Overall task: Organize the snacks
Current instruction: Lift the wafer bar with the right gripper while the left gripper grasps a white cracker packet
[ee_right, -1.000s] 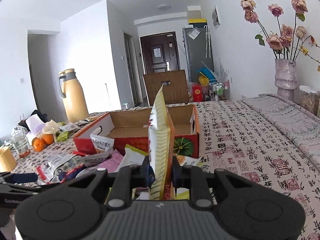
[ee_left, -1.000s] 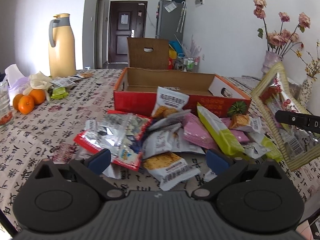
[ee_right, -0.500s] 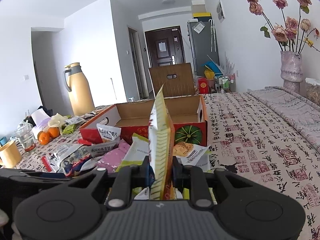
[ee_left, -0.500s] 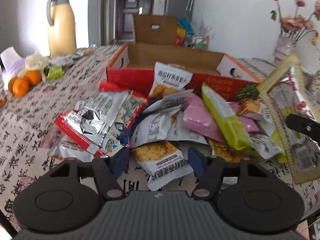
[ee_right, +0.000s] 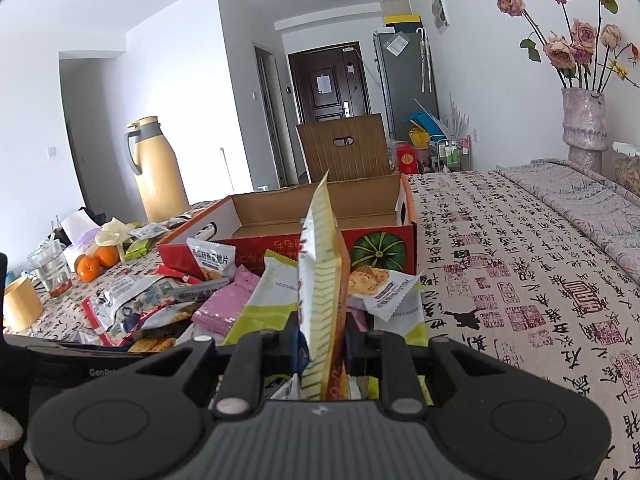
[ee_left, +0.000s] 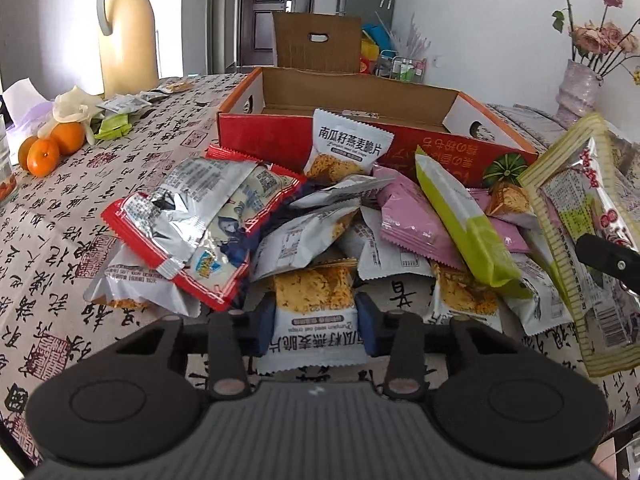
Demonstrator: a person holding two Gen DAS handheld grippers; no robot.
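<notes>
A heap of snack packets [ee_left: 320, 220] lies on the table in front of an open red cardboard box [ee_left: 360, 120]. My left gripper [ee_left: 316, 330] is shut on a white pumpkin-seed crisp packet [ee_left: 314, 320] at the near edge of the heap. My right gripper [ee_right: 322, 340] is shut on a yellow striped packet [ee_right: 322, 280] and holds it upright on edge, near the box [ee_right: 320, 220]. That packet also shows at the right of the left wrist view [ee_left: 580, 220]. The box looks empty inside.
A yellow thermos jug [ee_left: 126, 28], oranges [ee_left: 52, 146] and small packets stand at the left. A vase of dried roses [ee_right: 582, 120] stands at the far right. A brown chair back [ee_right: 344, 152] is behind the box. A glass [ee_right: 50, 270] and a yellow cup [ee_right: 18, 306] are at the left.
My left gripper has moved down and forward to the heap and closed its fingers on the white crisp packet. My right gripper still holds the yellow packet and has shifted slightly.
</notes>
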